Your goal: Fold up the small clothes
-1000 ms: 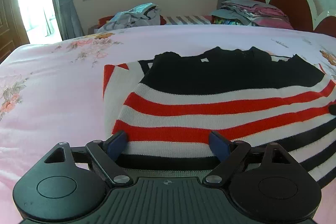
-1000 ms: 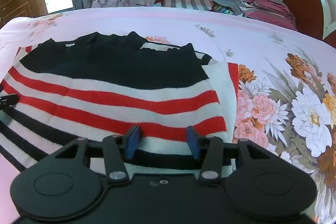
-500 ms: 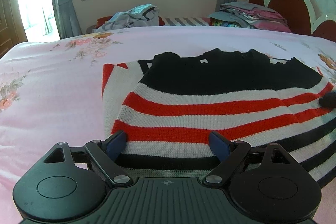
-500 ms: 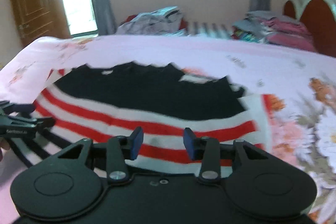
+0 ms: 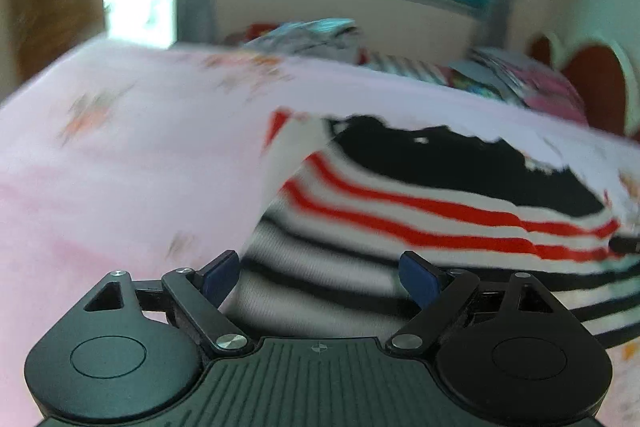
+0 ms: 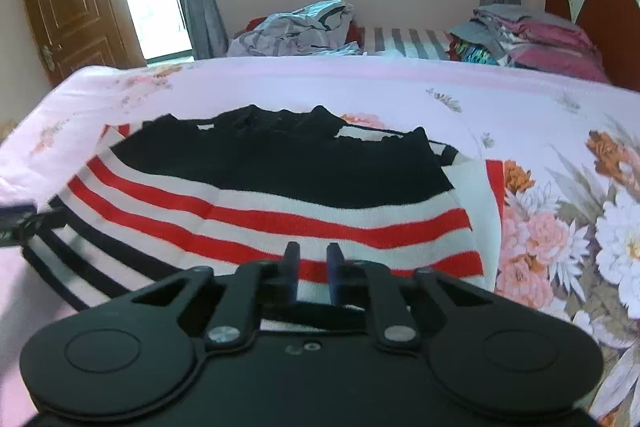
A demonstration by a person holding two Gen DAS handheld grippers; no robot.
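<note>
Right gripper [image 6: 313, 269], fingers nearly together over the near hem of the striped sweater [image 6: 280, 187]; whether it pinches cloth, I cannot tell. Left gripper [image 5: 320, 277] spread wide, grasping nothing, over the sweater's near left part. The sweater lies mid-bed on the pink floral sheet [image 6: 540, 115]. Beyond the far edge, piled clothes [image 6: 296, 27].
</note>
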